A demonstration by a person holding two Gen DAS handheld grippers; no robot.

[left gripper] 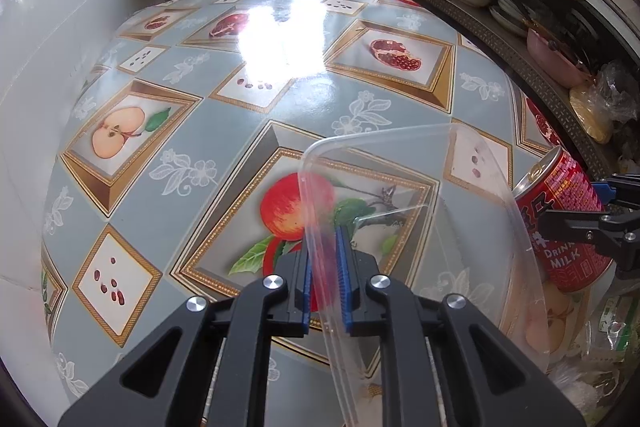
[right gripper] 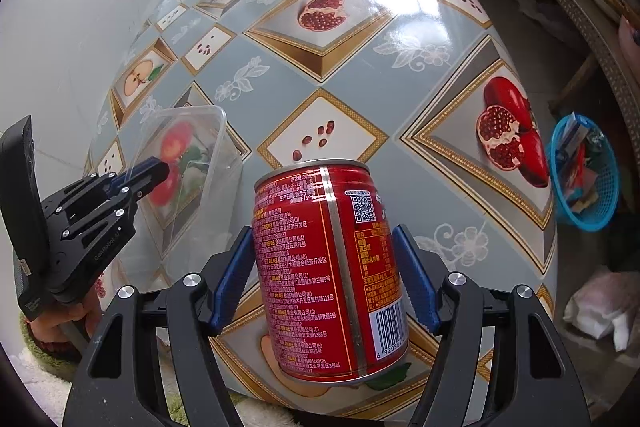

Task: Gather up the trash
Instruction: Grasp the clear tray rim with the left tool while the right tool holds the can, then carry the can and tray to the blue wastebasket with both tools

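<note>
Your left gripper [left gripper: 325,267] is pinched narrow on the rim of the clear plastic container [left gripper: 420,195], which is tilted above the fruit-print tablecloth [left gripper: 224,131]. Your right gripper [right gripper: 326,267] sits wide, blue pads clamped on both sides of the red milk-drink can [right gripper: 328,267], held off the table. In the left view the can shows at 3 o'clock, just beside the container. In the right view the container is at 9 o'clock and a blue basket [right gripper: 560,183] with wrappers sits at 3 o'clock on the floor.

Red can [right gripper: 326,267], clear plastic box [left gripper: 420,211], blue basket [right gripper: 584,179], grey-blue fruit-patterned tablecloth [left gripper: 224,131]
</note>
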